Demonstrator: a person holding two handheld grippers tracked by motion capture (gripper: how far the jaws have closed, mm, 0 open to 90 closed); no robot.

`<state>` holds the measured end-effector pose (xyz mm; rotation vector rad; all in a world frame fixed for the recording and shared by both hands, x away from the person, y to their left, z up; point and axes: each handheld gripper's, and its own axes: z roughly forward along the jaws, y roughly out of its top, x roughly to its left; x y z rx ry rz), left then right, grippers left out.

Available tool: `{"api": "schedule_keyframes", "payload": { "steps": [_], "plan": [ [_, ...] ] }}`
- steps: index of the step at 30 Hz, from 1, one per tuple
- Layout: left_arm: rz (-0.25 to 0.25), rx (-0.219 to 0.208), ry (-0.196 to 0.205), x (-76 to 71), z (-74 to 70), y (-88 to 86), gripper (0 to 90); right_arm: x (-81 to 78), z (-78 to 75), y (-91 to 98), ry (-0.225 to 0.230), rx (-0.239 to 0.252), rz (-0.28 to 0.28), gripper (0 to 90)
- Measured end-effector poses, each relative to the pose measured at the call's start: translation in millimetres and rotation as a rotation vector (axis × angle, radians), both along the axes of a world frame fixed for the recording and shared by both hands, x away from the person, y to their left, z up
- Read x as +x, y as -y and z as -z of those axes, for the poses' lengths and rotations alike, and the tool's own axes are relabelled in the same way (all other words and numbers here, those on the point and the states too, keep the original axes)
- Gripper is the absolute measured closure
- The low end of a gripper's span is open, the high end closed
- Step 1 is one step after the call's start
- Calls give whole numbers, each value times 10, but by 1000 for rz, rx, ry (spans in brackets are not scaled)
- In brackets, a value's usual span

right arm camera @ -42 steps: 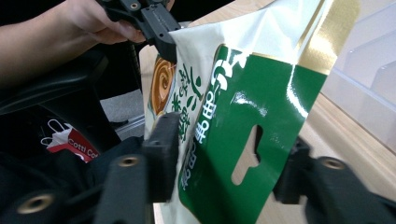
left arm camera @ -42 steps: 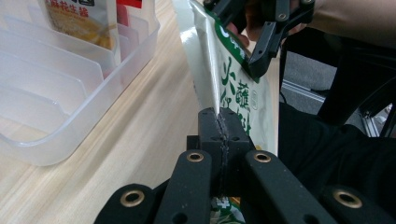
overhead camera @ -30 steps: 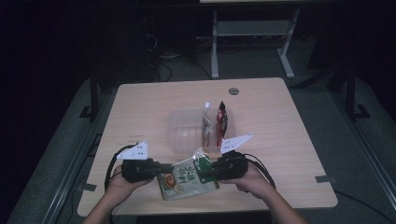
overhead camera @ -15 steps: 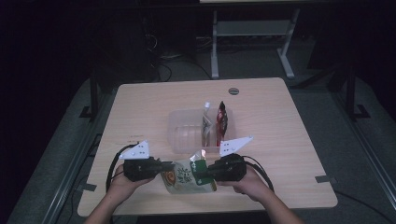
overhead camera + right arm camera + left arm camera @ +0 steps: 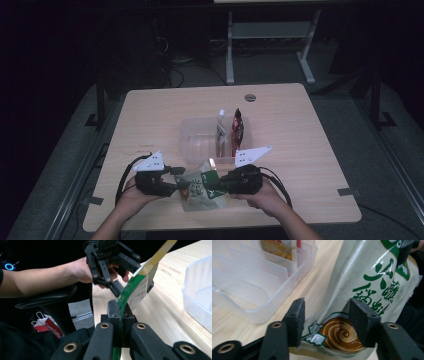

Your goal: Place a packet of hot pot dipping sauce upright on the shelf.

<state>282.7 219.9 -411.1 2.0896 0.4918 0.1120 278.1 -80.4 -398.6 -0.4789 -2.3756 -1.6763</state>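
Right gripper view: right gripper (image 5: pixel 121 312) pinching edge of green-and-cream foil snack packet (image 5: pixel 140 287), held over table's near edge.
Left gripper (image 5: pixel 325 315) jaws just spread, straddling packet's corner without pressing; packet's lower end cut off.

A dim lab or studio room; a bare wooden table (image 5: pixel 300 130) stands alone on grey carpet (image 5: pixel 385 165) under a pool of light; cables (image 5: pixel 172 75) trail over the floor beside a white metal stand (image 5: pixel 270 35); tape marks (image 5: pixel 347 191) sit beside the table.
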Motion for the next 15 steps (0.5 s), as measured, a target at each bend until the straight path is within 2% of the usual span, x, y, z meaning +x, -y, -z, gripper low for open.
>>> {"api": "schedule_keyframes", "payload": {
  "steps": [3, 6, 15],
  "plan": [
    [-3, -8, -7, 8, 5, 7, 377, 6, -16, -6, 0, 23, -1, 898],
    [6, -8, -14, 7, 9, 21, 367, -5, -31, -25, -2, 36, -7, 898],
    [12, 1, -8, -10, 7, 13, 279, -14, -111, 7, 15, 48, 13, 898]
  ]
}}
